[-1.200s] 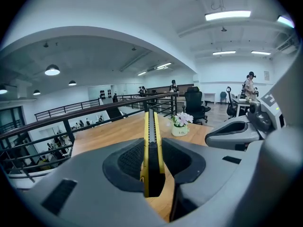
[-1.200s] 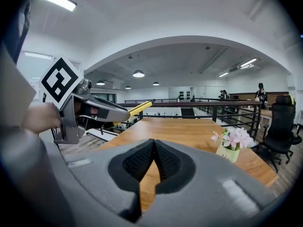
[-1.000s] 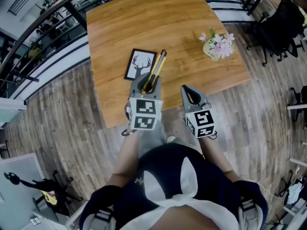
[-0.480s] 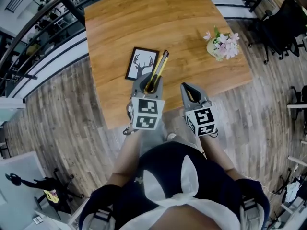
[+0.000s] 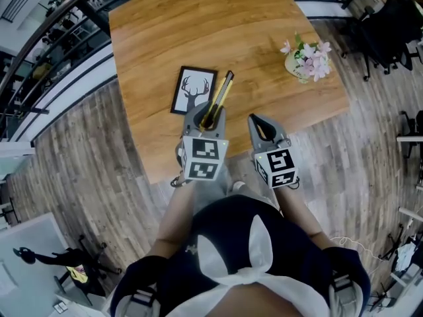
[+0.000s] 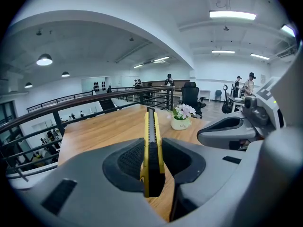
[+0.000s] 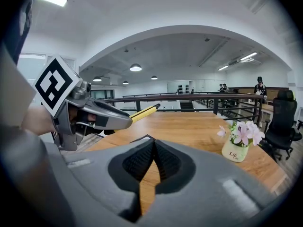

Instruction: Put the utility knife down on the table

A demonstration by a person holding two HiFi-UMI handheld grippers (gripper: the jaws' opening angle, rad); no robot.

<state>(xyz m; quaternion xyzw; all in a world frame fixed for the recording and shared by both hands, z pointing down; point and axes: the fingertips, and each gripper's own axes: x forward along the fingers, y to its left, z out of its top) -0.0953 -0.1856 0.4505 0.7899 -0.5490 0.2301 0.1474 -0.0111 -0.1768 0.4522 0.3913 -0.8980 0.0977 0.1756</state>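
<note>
Utility knife (image 5: pixel 221 94) stays clamped in left tool (image 5: pixel 210 115) over table (image 5: pixel 165 45).

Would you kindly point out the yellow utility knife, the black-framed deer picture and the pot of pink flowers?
Yellow utility knife (image 6: pixel 152 148): left gripper view, the middle of its body.
Black-framed deer picture (image 5: pixel 193 91): head view, the print's middle.
Pot of pink flowers (image 7: pixel 235 151): right gripper view, the pot's wall.

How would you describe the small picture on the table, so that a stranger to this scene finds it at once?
Look at the wooden table. Near its lower edge in the head view, just left of the yellow knife in the left gripper, lies a small picture. It alone is flat and black-framed, with a deer's head on white; the flower pot stands far right.
</note>
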